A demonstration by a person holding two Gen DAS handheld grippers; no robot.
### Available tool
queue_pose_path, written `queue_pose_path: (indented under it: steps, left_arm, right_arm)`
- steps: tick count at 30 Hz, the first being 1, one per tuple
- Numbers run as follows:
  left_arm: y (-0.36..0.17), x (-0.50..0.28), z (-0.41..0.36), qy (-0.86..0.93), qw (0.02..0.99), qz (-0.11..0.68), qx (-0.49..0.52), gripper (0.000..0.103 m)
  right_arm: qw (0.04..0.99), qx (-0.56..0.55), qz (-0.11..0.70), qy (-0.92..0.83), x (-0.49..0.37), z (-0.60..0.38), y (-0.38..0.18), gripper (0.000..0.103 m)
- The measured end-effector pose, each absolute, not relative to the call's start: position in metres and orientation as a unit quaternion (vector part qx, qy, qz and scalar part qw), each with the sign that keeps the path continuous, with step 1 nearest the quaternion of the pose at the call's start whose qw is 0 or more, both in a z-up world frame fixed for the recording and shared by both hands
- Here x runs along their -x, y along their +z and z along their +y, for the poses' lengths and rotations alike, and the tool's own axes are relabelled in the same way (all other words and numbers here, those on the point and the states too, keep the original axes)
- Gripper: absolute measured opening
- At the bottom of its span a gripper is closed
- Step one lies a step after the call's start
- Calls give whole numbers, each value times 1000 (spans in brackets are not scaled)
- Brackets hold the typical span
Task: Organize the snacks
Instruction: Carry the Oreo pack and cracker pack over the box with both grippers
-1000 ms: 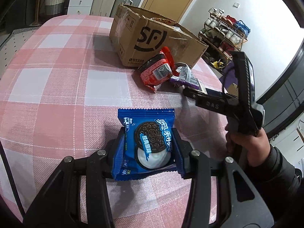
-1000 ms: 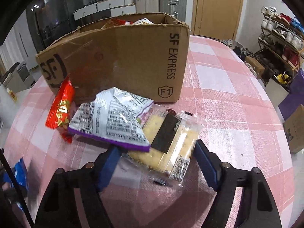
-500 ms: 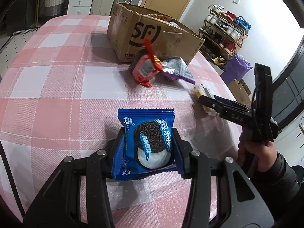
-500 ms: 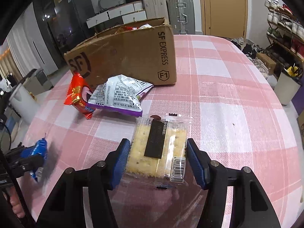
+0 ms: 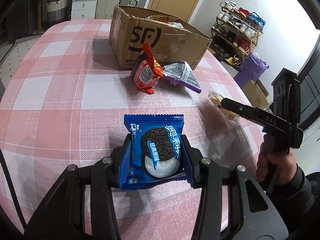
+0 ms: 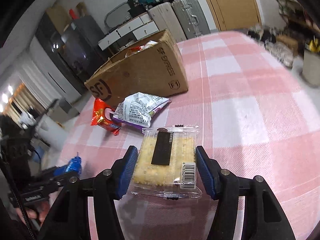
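Observation:
My left gripper (image 5: 155,143) is shut on a blue Oreo packet (image 5: 158,128), held just above the pink checked tablecloth (image 5: 60,80). My right gripper (image 6: 166,152) is shut on a clear cracker packet (image 6: 170,172) with a black label, its blue pads pressing both long sides. In the left wrist view that cracker packet (image 5: 214,97) hangs at the right gripper's tip, above its shadow. A red snack packet (image 5: 146,74) and a silver-purple packet (image 5: 182,74) lie on the cloth in front of the open cardboard box (image 5: 160,38), which holds several snacks.
A person's hand (image 5: 274,166) grips the right tool at the table's right edge. A shoe rack (image 5: 238,30) stands beyond the table on the right. Suitcases (image 6: 186,20) and white drawers (image 6: 140,28) line the far wall behind the box (image 6: 144,74).
The right gripper closed on the cracker packet and drew it away from the silver-purple packet, back from the box. The left gripper kept the Oreo packet nearly still.

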State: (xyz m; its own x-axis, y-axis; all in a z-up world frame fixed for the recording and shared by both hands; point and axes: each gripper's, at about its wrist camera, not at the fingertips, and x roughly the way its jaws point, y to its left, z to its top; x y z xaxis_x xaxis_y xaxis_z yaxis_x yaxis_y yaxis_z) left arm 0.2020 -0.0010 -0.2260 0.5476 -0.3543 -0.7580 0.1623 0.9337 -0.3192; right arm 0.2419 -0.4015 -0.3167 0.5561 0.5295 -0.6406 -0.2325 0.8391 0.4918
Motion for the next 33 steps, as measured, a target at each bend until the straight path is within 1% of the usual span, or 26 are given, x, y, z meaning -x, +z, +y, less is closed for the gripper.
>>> queue_pose_path:
  steps: [4, 8, 21, 33]
  left_arm:
    - [-224, -204, -2, -142, 874, 453, 102, 42]
    - [-218, -206, -3, -137, 878, 448, 97, 42]
    - [-165, -227, -1, -124, 902, 408, 59, 42]
    - [-108, -275, 14, -114, 913, 388, 50, 42]
  right_arm:
    - [854, -212, 412, 238, -243, -410, -323, 60]
    - [850, -233, 401, 250, -241, -416, -318, 60]
    - [862, -224, 339, 303, -237, -411, -249, 60]
    - [866, -196, 304, 344, -277, -396, -183, 60]
